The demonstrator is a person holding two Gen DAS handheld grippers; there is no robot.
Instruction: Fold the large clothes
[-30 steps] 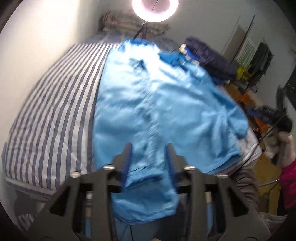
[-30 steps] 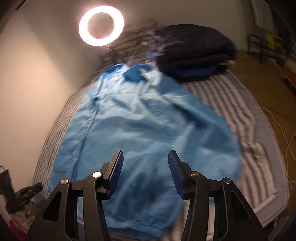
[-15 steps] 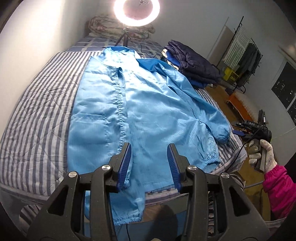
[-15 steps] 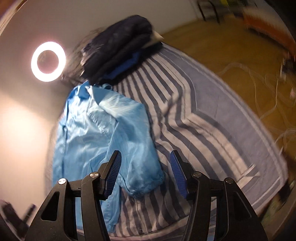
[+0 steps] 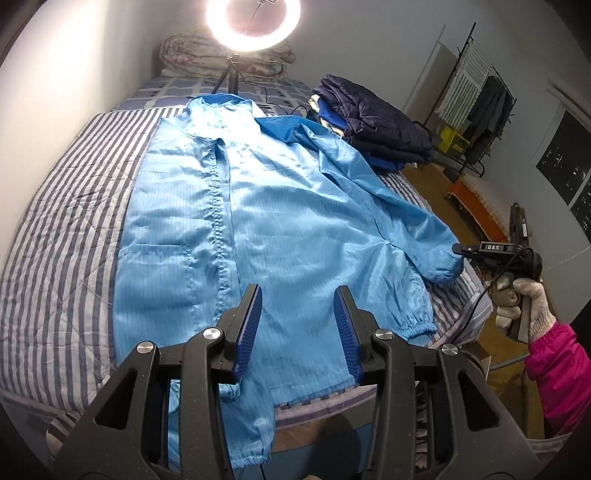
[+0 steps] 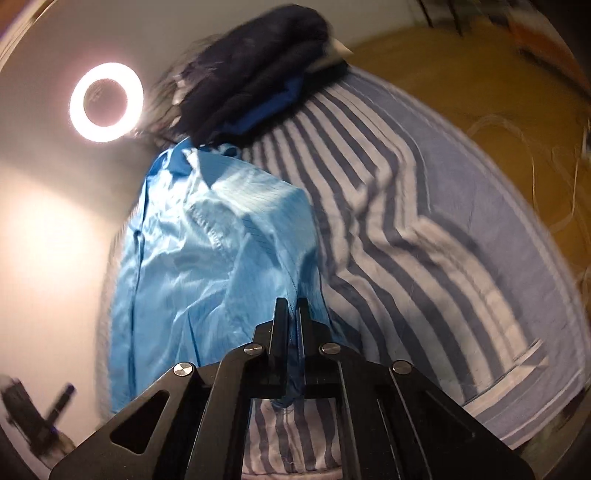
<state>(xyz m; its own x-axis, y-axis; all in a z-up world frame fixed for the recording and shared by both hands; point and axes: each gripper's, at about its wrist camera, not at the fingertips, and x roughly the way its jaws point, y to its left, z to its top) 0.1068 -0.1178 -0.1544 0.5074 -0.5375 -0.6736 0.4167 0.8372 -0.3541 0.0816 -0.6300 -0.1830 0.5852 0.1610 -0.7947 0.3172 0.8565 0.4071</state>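
A large light-blue jacket (image 5: 280, 229) lies spread face up on the striped bed (image 5: 62, 236), collar at the far end, hem hanging over the near edge. My left gripper (image 5: 297, 306) is open and empty, hovering above the hem. My right gripper (image 6: 291, 306) is shut on the cuff end of the jacket's right sleeve (image 6: 291, 288); in the left wrist view it (image 5: 458, 250) meets that cuff (image 5: 441, 264) at the bed's right side. The jacket body (image 6: 192, 266) lies to its left.
A pile of dark folded clothes (image 5: 373, 122) sits at the bed's far right corner. A ring light (image 5: 253, 22) on a tripod stands at the bed's head, before a rolled quilt (image 5: 225, 55). A drying rack (image 5: 476, 99) and wooden floor (image 6: 461, 77) lie to the right.
My right gripper moved to the right sleeve's cuff and closed on it. My left gripper stayed open over the hem, and its view steadied.
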